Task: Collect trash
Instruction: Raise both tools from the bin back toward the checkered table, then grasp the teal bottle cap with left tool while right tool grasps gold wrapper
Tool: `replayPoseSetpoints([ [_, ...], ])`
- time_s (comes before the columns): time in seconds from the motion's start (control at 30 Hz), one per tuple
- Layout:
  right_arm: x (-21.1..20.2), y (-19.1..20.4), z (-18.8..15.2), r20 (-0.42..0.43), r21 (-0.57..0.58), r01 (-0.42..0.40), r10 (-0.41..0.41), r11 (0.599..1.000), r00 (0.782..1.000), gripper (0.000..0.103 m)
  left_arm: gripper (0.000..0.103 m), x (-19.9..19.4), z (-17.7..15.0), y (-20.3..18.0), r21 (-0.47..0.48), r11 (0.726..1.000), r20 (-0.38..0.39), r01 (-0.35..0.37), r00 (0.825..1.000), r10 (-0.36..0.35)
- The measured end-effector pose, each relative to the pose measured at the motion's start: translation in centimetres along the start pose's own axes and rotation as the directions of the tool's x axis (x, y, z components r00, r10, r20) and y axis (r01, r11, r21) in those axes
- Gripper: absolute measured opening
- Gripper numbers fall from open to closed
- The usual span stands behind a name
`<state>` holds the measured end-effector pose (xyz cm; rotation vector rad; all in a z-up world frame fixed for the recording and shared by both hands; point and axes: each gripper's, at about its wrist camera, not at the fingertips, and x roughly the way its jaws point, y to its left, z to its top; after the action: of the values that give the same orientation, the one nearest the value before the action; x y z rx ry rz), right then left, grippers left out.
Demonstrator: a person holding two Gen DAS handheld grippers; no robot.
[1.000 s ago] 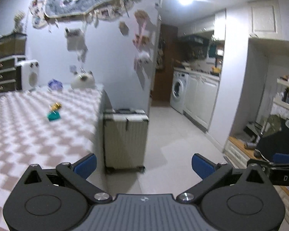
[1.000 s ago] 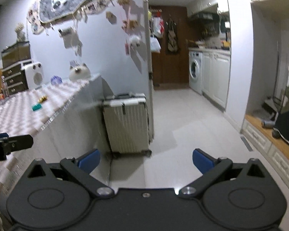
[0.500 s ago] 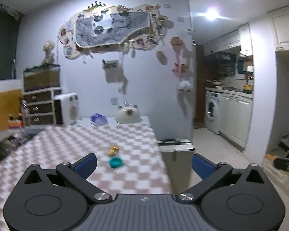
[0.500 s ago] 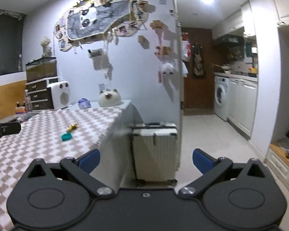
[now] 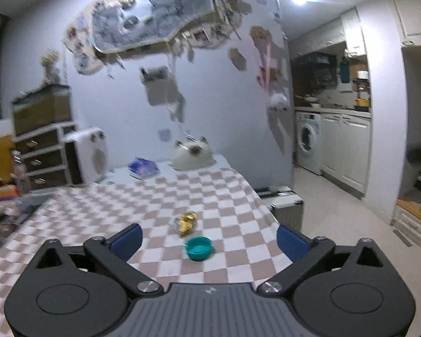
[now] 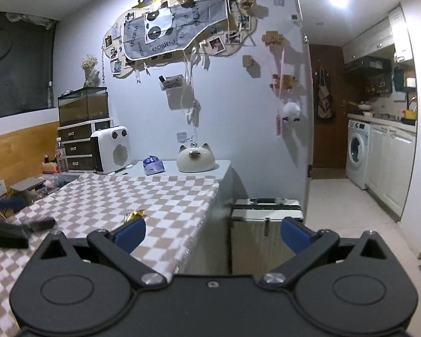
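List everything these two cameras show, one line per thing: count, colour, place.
gold wrapper: 1, gold, on the cloth, just beyond the cap
teal cap: 1, teal, on the cloth, nearest the left gripper
checked tablecloth: 1, brown and white, over the table
cat-shaped ornament: 1, cream, far table end
blue packet: 1, blue-purple, left of the ornament
heater: 1, white, far left
suitcase: 1, pale, on the floor beside the table
washing machine: 1, white, kitchen
left gripper: 1, black with blue pads, empty, jaws closing
right gripper: 1, same, open, empty

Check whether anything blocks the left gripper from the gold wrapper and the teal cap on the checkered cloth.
Nothing visible does. The left gripper is closing slightly with nothing between its fingers; the teal cap lies just ahead on the cloth, the gold wrapper right behind it. Only the cap sits in front of the wrapper.
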<state>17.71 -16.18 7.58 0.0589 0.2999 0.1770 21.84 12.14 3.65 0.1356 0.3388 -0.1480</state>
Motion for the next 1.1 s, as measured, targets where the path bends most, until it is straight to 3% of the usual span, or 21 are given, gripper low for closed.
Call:
replayPoseSetpoints([
  [0.23,5.6,1.8,3.2,-0.027,-0.006,-0.018,0.018,1.000,0.999,0.103,0.085,8.3,-1.3,1.8,-0.062,0.996,-0.082,0.063,0.994,-0.068],
  [0.37,8.9,3.2,5.2,-0.051,-0.026,-0.044,0.043,0.999,0.998,0.103,0.078,12.1,-2.2,2.6,-0.073,0.996,-0.132,0.054,0.989,-0.063],
  [0.53,12.7,4.9,6.9,-0.084,-0.041,-0.062,0.058,0.997,0.995,0.103,0.074,15.2,-3.4,3.5,-0.095,0.992,-0.182,0.084,0.978,-0.101],
  [0.67,16.9,6.0,8.0,-0.142,0.013,-0.085,0.086,0.996,0.986,0.103,0.074,16.6,-3.7,4.1,-0.125,0.988,-0.169,0.095,0.979,-0.116],
  [0.8,21.5,6.8,8.0,-0.219,0.130,-0.166,0.191,0.978,0.957,0.103,0.073,17.8,-3.7,4.1,-0.130,0.984,-0.184,0.118,0.973,-0.141],
  [0.9,24.8,7.7,7.1,-0.261,0.223,-0.178,0.234,0.958,0.936,0.089,0.068,18.2,-3.5,4.2,-0.131,0.982,-0.172,0.134,0.973,-0.156],
  [1.1,30.7,9.6,3.7,-0.353,0.414,-0.189,0.348,0.891,0.868,0.068,0.049,19.3,-3.6,4.4,-0.140,0.983,-0.226,0.121,0.962,-0.151],
])
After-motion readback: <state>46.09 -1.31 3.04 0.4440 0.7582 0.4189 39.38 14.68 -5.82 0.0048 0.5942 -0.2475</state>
